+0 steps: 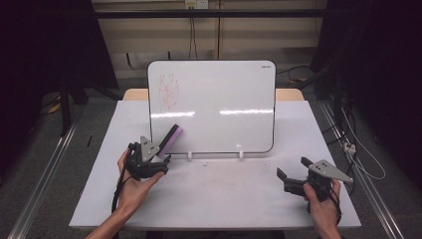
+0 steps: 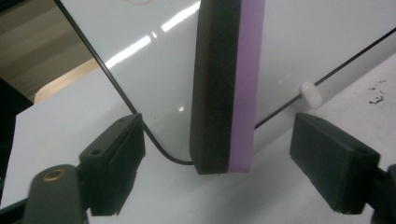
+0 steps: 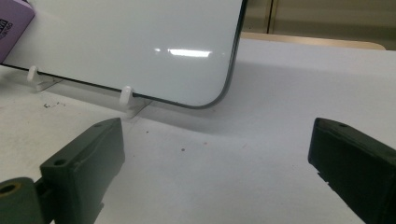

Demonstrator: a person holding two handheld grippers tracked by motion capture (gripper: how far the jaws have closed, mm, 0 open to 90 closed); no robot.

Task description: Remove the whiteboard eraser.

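High view: the left hand-held gripper (image 1: 158,158) sits at the lower left corner of the whiteboard (image 1: 219,99), its jaws spread around the bottom end of the eraser (image 1: 170,138). The eraser is a slim block with a black felt face and a purple back, leaning tilted against the board's lower left corner. A red scribble (image 1: 169,91) marks the board's upper left area. The right hand-held gripper (image 1: 292,173) rests apart at the right, jaws wide and empty. The surface (image 1: 224,199) is white with faint dark smudges near the board's feet; beyond it, a beige wall with hanging cables, dark curtains and grey floor.

Left gripper view: the eraser (image 2: 227,88) stands between the two jaws, with a clear gap on each side, so the pads do not press on it; its lower end meets the surface (image 2: 60,126) at the board's rounded corner.

Right gripper view: the open jaws frame bare surface (image 3: 261,154); the board's (image 3: 140,42) white clip foot (image 3: 126,97) and a purple eraser corner (image 3: 14,21) lie farther off.
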